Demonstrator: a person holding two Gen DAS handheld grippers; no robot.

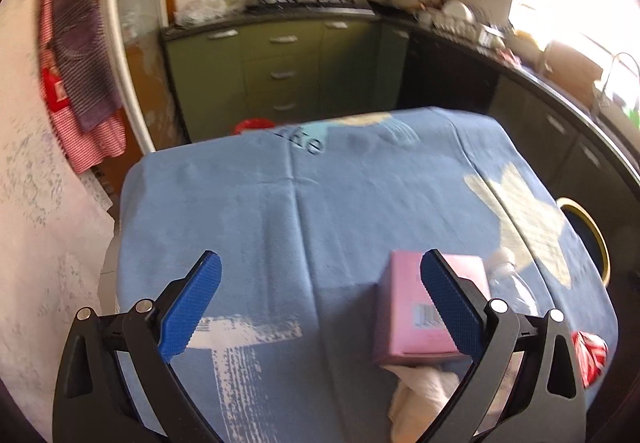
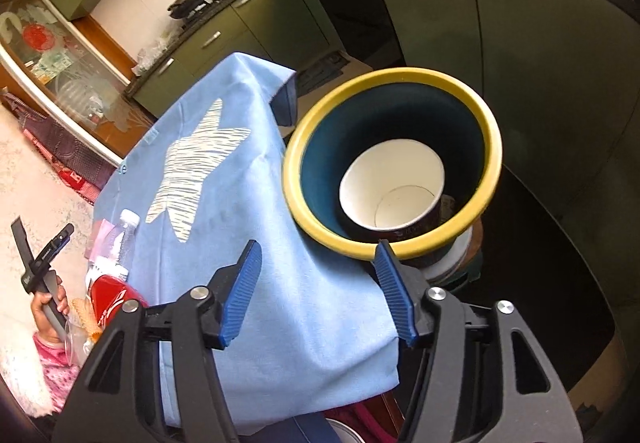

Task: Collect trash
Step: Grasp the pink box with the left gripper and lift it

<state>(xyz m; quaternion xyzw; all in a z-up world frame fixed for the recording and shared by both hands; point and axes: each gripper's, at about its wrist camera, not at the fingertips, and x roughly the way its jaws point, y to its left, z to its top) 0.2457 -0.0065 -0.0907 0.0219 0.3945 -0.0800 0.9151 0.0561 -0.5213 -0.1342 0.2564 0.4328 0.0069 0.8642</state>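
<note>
Right tool (image 2: pixel 316 283) w/ jaws apart, empty, just short of the bin (image 2: pixel 490 131) holding a paper cup (image 2: pixel 394 191); left tool (image 1: pixel 320 299) wide, pink box (image 1: pixel 404 307) btwn its tips, ready to grab.

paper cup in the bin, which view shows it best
The right wrist view. It looks straight down into the yellow-rimmed bin, where the paper cup sits open end up. The left wrist view catches only a slice of the bin's rim past the table edge, and no cup.
</note>
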